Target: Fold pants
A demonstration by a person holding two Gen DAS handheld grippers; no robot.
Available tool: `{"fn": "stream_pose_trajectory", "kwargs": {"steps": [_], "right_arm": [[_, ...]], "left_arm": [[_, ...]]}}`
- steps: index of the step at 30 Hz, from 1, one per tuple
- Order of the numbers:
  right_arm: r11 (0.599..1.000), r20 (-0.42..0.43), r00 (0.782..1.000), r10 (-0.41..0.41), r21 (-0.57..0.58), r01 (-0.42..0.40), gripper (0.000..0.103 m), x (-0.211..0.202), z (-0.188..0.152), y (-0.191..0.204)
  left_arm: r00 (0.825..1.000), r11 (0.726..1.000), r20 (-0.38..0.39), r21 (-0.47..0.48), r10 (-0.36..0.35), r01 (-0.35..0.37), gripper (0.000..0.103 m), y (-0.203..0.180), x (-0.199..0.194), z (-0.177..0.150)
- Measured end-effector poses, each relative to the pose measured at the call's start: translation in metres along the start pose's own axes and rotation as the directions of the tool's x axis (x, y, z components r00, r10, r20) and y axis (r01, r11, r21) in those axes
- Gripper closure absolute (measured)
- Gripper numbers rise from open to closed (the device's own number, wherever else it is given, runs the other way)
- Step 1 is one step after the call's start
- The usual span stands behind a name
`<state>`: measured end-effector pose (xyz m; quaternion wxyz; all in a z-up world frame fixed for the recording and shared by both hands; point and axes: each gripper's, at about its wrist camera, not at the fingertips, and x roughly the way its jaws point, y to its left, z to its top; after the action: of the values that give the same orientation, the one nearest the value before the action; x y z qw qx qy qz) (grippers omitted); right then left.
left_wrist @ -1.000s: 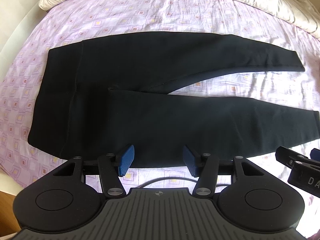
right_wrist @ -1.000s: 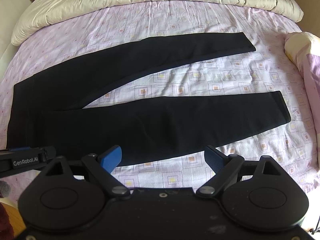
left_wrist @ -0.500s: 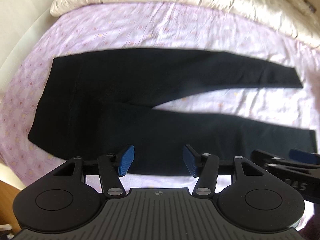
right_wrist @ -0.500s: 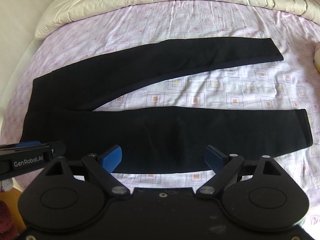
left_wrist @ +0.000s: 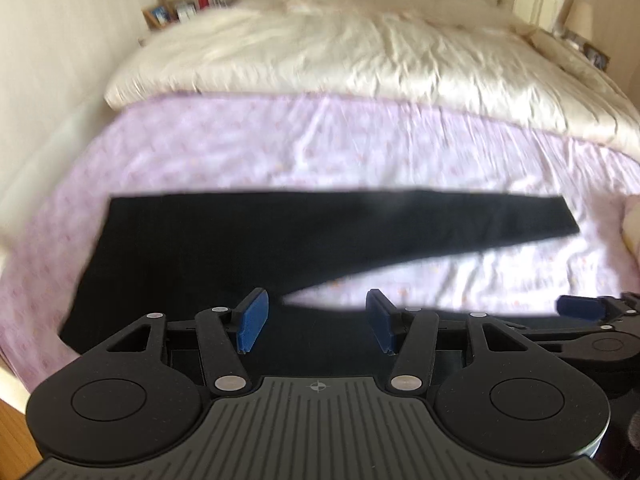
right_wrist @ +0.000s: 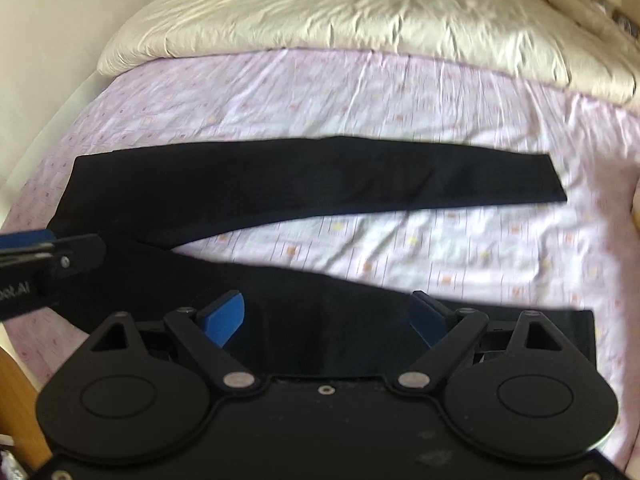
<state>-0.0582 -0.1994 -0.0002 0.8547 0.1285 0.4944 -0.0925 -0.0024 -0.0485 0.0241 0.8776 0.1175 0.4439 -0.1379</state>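
Both claws are spread wide with nothing between the blue pads: the left gripper (left_wrist: 314, 322) sits low over the hip end of the black pants (right_wrist: 304, 184), and the right gripper (right_wrist: 330, 322) is right over the near leg further down toward the cuff. The pants lie flat and unfolded on the purple bedsheet (right_wrist: 280, 92), waist to the left, legs splayed in a V, cream duvet (right_wrist: 340, 12) bunched up behind. Looks like the approach for the first fold, so next I'd pinch the near leg's edge at both spots and carry it over onto the far leg.
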Motion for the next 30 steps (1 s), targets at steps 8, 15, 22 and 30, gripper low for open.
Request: {"fn": "stream_pose_trajectory", "kwargs": {"steps": [8,15,22,30], "right_arm": [[0.996,0.025,0.998,-0.055,0.066,0.053,0.015,0.013,0.033,-0.003],[0.993,-0.1,0.989,-0.106,0.045,0.111,0.035,0.074,0.066,-0.019],[0.995,-0.153,0.983,-0.101,-0.031,0.098,0.046,0.138,0.111,-0.048],[0.951,-0.146,0.987,-0.062,-0.308,0.014,0.046,0.212,0.157,-0.062]], "left_arm": [[0.998,1.0,-0.06,0.011,-0.014,0.015,0.05,0.006,0.035,0.041],[0.978,0.997,-0.197,-0.014,-0.072,0.071,0.051,0.028,0.089,0.066],[0.941,0.992,-0.322,-0.095,-0.108,0.081,0.077,0.053,0.147,0.085],[0.939,0.991,-0.334,-0.129,-0.083,0.042,0.082,0.062,0.192,0.096]]}}
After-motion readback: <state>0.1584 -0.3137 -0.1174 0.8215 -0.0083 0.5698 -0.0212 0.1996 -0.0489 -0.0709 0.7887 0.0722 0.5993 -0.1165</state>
